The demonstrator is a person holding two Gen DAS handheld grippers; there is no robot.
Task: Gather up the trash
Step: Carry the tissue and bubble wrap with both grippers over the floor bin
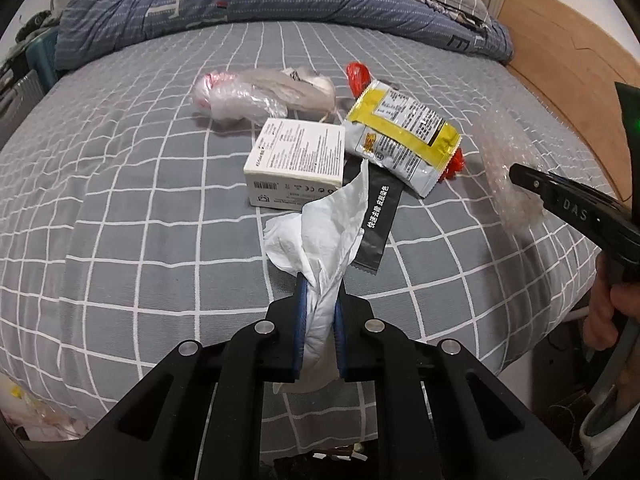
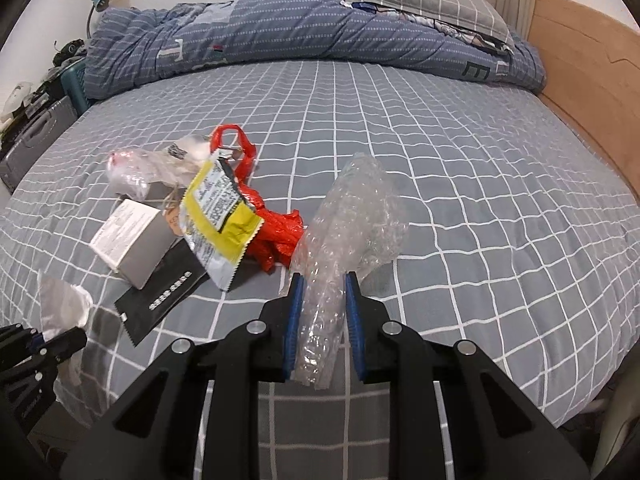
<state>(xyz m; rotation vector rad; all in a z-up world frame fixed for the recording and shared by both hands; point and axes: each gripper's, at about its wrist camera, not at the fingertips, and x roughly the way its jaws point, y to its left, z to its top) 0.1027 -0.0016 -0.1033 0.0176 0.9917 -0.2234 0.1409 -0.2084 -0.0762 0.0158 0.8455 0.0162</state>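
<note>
Left wrist view: left hand-held gripper [image 1: 322, 286] clamped on crumpled white tissue [image 1: 320, 232], lower centre of frame, lifted off the bed [image 1: 140, 160]. Right hand-held gripper [image 1: 516, 174] seen at right edge, tip against bubble wrap [image 1: 508, 160].

Right wrist view: right hand-held gripper [image 2: 323, 286] closed around bubble wrap [image 2: 352, 216], centre of frame, pads pressing both sides. Left hand-held gripper [image 2: 68, 340] with tissue [image 2: 64, 300] at lower left.

Two pieces in hand, no bin or trash bag visible in either view, so drop-off judged not yet done. Left on the bed, centre-left of frame: white box [image 2: 128, 240], yellow snack wrapper [image 2: 220, 216], black sachet [image 2: 164, 296], red plastic bag [image 2: 272, 232], clear plastic bag [image 2: 140, 172]. Roughly early-to-middle of the task, five items remaining.
</note>
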